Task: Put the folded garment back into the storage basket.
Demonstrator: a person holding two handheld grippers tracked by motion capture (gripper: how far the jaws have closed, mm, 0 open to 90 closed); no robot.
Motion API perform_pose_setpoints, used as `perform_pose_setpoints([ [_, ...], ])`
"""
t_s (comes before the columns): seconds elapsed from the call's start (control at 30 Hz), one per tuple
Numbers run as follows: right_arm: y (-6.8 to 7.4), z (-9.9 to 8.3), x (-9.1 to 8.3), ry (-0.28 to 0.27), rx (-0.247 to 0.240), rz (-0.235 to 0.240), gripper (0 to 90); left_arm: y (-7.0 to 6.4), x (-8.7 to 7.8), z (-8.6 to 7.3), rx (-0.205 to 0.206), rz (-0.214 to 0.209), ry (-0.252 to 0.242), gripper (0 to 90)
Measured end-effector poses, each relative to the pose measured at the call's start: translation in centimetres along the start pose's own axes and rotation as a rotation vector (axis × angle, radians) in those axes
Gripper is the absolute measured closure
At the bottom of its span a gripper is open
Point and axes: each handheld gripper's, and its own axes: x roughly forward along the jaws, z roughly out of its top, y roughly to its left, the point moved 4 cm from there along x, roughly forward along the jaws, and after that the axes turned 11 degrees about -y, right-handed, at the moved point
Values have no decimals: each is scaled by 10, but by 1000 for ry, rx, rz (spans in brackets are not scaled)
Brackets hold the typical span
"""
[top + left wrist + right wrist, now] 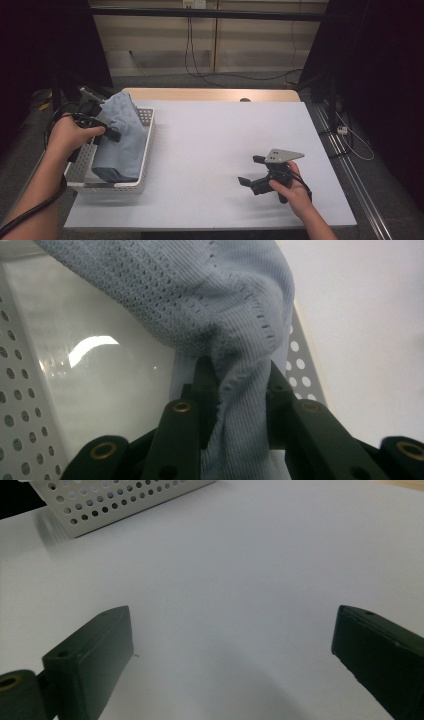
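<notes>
A light blue knitted cloth (121,135) lies bunched in a white perforated basket (145,150) at the table's left side. My left gripper (113,134) is over the basket, shut on a fold of that cloth (240,385), which runs down between its jaws. The basket's wall (15,390) stands to the left in the left gripper view. My right gripper (251,171) rests low over the white table at the right front, open, with nothing between its fingertips (100,645). The basket (115,500) appears far off in the right gripper view.
A white sheet (220,145) covers the table, with a wooden edge (210,94) at the back. Black cables (200,70) run over the floor behind. Rails (345,150) run along the right of the table.
</notes>
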Motion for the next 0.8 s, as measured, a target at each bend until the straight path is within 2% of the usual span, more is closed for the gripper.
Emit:
perform_pose_setpoints([
  [0.2,1,-1,1,5,-1,2,28,-2,3,-3,9,-3,16,745],
  [0.23,1,-1,1,5,0,3,29,-1,2,-3,26,-9,33,745],
  [0.27,1,-1,2,5,0,4,28,-2,4,-3,9,-5,21,745],
  [0.8,1,-1,2,3,3,8,28,-6,5,-5,21,-10,36,743],
])
